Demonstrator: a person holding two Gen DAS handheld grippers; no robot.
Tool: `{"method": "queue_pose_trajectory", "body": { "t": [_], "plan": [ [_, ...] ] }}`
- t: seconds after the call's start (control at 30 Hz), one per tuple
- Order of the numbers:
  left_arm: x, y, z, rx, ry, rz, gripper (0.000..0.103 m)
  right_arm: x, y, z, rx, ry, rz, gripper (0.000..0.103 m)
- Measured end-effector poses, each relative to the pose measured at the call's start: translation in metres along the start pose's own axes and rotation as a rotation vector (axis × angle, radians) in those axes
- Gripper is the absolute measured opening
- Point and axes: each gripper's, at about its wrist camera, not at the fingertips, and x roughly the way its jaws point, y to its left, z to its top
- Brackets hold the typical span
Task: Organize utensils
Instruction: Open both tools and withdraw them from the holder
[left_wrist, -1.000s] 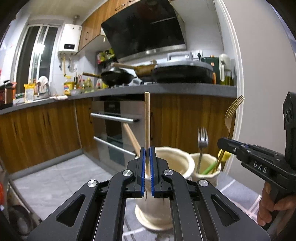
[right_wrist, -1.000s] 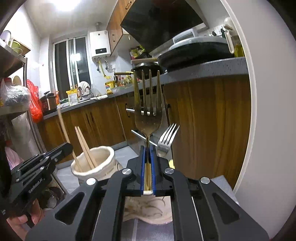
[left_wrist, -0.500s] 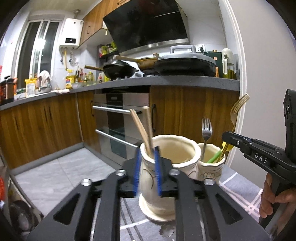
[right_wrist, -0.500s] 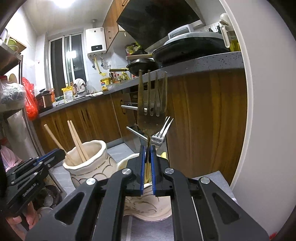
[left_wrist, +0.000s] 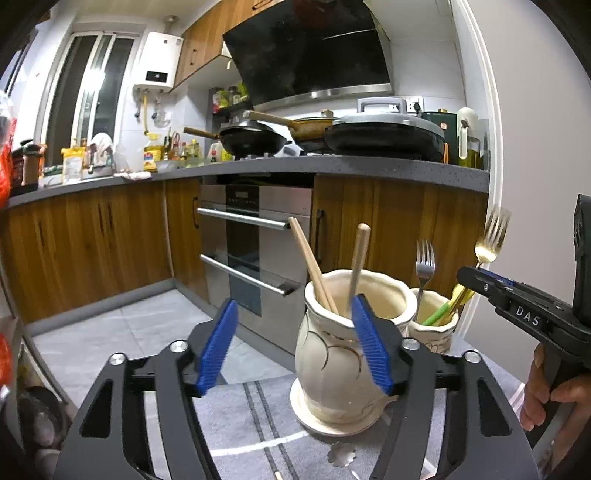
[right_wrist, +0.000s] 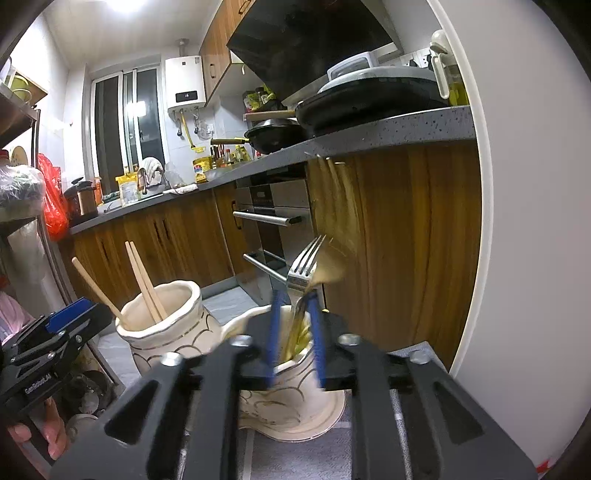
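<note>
Left gripper (left_wrist: 291, 345) open, clear of wooden chopsticks in the tall cream ceramic vase (left_wrist: 345, 363) ahead. Right gripper (right_wrist: 295, 332) parted; blurred gold metal fork (right_wrist: 332, 218) between its jaws (contact unclear) above the small cream cup (right_wrist: 291, 402). Withdraw straight back.

Cream vase (left_wrist: 343, 354) showing gold swirl lines; gold fork (left_wrist: 489, 243) gleaming; grey surface (left_wrist: 258, 417) carrying white stripes; gripper pads (left_wrist: 218, 347) showing blue.

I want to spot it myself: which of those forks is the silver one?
Find the tall cream ceramic vase holding wooden chopsticks. Just right of it stands a smaller cream ceramic cup. The silver steel fork stands upright in it, tines up, grey rather than the gold fork beside it.
</note>
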Motion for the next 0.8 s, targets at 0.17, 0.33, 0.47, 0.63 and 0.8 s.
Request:
{"method": "queue_pose_trajectory", "body": {
  "t": [0.17,0.33,0.47,0.63,0.8],
  "plan": [
    [-0.006,0.001,0.001,-0.008,-0.016,0.004,0.081,-0.006,-0.004,0.003,0.027,-0.009,0.013,0.047],
    [-0.013,0.005,-0.001,-0.022,-0.022,0.003,0.092,-0.015,-0.002,0.004,0.013,-0.034,0.018,0.061],
    [-0.017,0.008,-0.005,-0.03,-0.014,0.007,0.095,-0.02,-0.004,0.001,0.025,-0.03,0.021,0.074],
    [-0.026,0.014,-0.012,-0.053,0.0,0.006,0.096,-0.03,-0.004,0.0,0.031,-0.041,0.017,0.084],
    [-0.035,0.02,-0.021,-0.072,0.028,0.004,0.097,-0.047,0.001,-0.006,0.012,-0.054,0.025,0.098]
  ]
}}
